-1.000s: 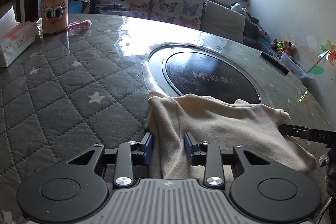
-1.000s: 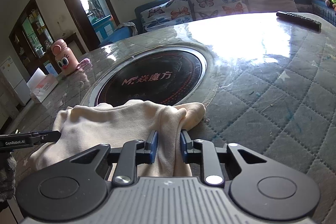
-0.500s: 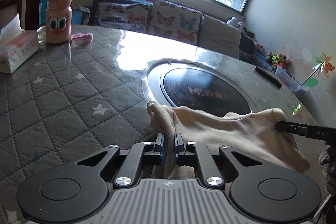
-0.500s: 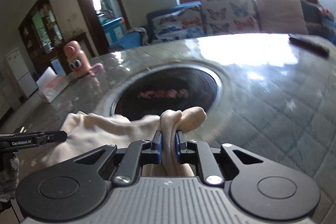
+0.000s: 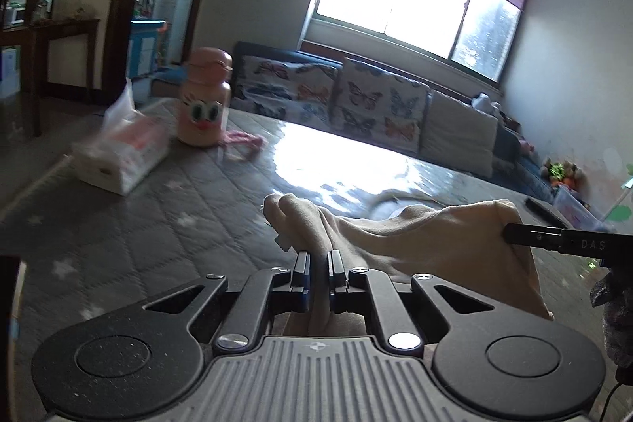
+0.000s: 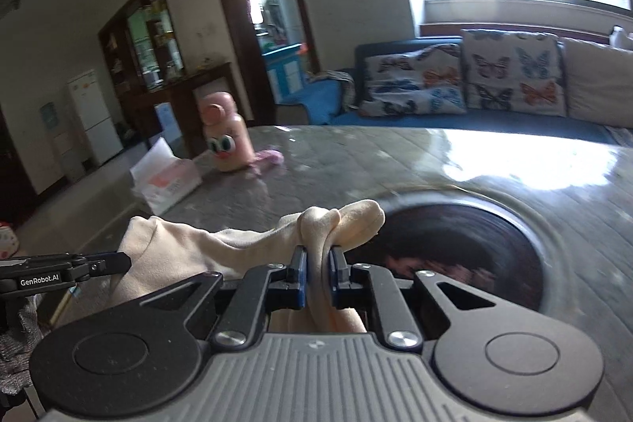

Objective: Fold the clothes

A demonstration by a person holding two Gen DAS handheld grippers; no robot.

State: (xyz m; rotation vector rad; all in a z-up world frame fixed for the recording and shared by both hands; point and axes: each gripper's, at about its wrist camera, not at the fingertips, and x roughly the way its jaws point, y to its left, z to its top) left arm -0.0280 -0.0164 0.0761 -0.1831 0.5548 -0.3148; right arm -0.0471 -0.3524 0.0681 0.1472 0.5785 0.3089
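A cream-coloured garment [image 5: 427,244] hangs stretched between my two grippers, lifted above the quilted grey table [image 5: 158,224]. My left gripper [image 5: 318,260] is shut on one bunched corner of it. My right gripper [image 6: 317,256] is shut on the other bunched corner [image 6: 340,224]. The right gripper's tip [image 5: 554,240] shows at the right of the left wrist view, and the left gripper's tip [image 6: 79,263] shows at the left of the right wrist view. The garment's lower part is hidden behind the gripper bodies.
A pink cartoon bottle [image 5: 203,101] and a tissue box [image 5: 122,157] stand at the table's far left, with a pink cloth [image 5: 245,141] beside them. A round black hotplate [image 6: 455,248] sits in the table's middle. A sofa with butterfly cushions [image 5: 356,101] lies beyond.
The left gripper closed on the garment. Both grippers have risen and tilted up, lifting the garment off the table.
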